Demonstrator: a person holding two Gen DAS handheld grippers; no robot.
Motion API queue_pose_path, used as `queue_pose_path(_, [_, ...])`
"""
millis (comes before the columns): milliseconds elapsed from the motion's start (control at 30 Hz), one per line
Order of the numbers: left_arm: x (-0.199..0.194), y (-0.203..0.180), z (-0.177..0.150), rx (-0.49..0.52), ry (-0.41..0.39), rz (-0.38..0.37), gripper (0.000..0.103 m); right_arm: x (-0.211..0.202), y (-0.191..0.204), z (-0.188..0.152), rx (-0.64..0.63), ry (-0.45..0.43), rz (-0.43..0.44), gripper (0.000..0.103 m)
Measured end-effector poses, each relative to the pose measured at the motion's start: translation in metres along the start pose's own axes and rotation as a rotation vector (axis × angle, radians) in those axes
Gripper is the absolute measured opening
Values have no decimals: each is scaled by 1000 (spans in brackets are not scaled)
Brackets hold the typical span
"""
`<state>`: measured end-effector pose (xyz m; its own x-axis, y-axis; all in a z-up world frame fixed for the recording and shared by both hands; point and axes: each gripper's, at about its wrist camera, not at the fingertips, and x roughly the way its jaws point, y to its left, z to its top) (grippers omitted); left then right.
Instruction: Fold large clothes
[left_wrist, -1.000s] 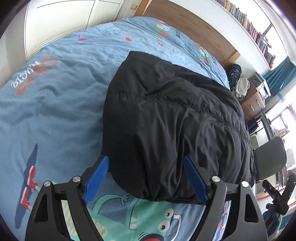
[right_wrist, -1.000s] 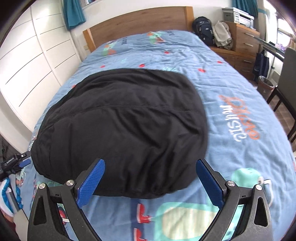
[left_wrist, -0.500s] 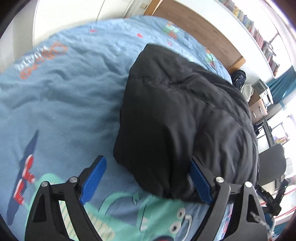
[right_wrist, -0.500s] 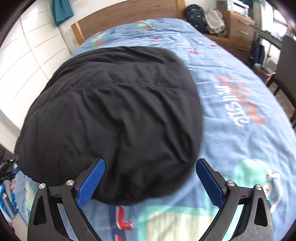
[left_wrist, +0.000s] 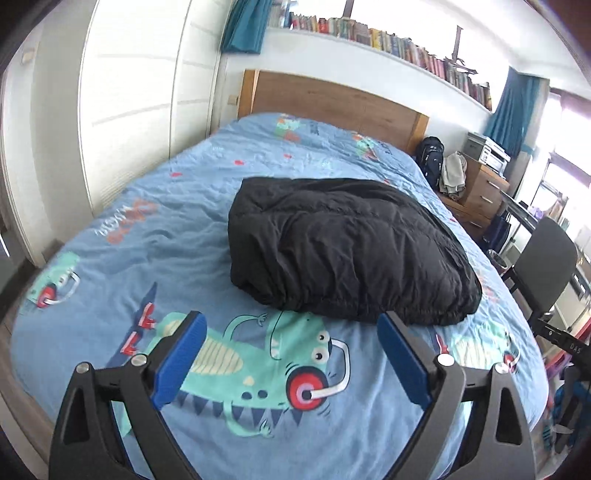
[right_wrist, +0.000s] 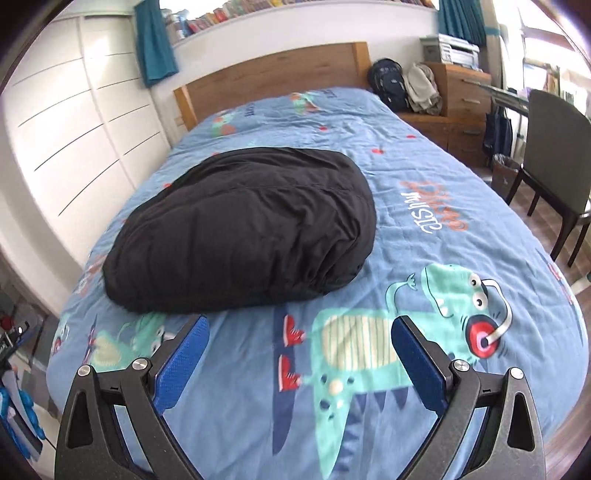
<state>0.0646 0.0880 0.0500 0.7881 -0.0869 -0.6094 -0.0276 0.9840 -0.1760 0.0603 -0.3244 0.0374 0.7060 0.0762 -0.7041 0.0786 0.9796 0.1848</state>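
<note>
Left gripper (left_wrist: 290, 356), right gripper (right_wrist: 300, 360): black frames, blue pads, silver screws.

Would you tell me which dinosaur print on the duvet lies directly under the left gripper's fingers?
The big teal dinosaur with red headphones; the other dinosaur prints sit off toward the duvet's edges.

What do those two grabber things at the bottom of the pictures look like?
The left gripper and the right gripper look the same: two black, angular plastic arms with triangular cut-outs, small round silver bolts at the joints, and flat bright-blue textured pads on the inner faces. No cables or markings show.
</note>
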Motion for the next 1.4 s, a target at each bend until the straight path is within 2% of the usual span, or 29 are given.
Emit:
queue_pose_path(167, [-60, -20, -23, 32, -69, 35, 94, -49, 32, -28, -95, -53, 43, 99])
queue_pose_path(267, [-78, -26, -35, 47, -84, 94, 94, -73, 46, -39, -127, -85, 75, 100])
queue_pose_path(467, [-102, -30, -52, 39, -130, 154, 94, -103, 55, -54, -151, -132, 98, 101])
queue_pose_path(767, [-111, -40, -57, 94, -162, 209, 94, -100, 51, -70, -142, -119, 77, 101])
queue_pose_path(1133, [-108, -46, -60, 101, -148, 192, 94, -92, 29, -82, -70, -85, 31, 101])
queue_pose_path(1400, [-103, -51, -64, 121, -129, 181, 94, -92, 23, -86, -63, -86, 18, 101])
